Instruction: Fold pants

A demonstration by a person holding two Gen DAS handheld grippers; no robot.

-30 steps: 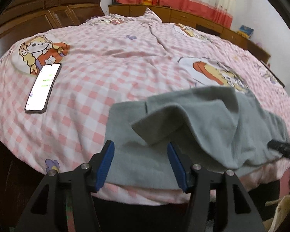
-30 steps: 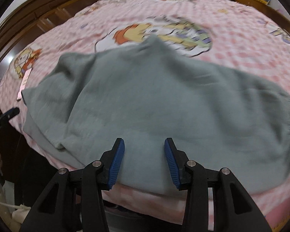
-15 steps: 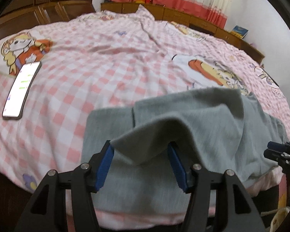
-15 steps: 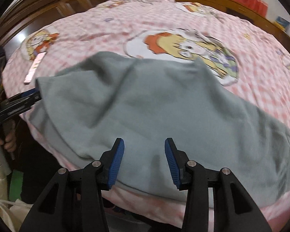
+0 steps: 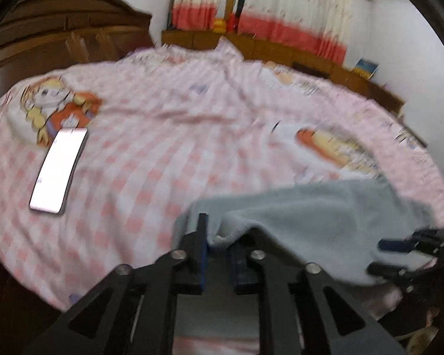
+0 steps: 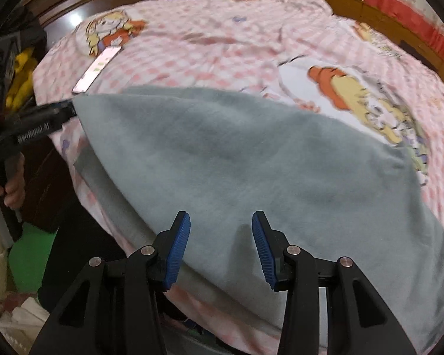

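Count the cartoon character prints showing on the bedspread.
3, perhaps more out of sight. A blonde girl in orange lies beside the phone; an orange-haired figure lies just beyond the grey pants; a third, blurred print sits near the far edge.

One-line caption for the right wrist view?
Open right gripper over grey pants on the bed; left gripper pinching their corner.

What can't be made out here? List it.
Left wrist view: blur makes the phone screen unreadable; the left gripper hides the pants fold it pinches.
Right wrist view: the lens edge cuts off the pants' right end; the open right gripper hides their near hem.
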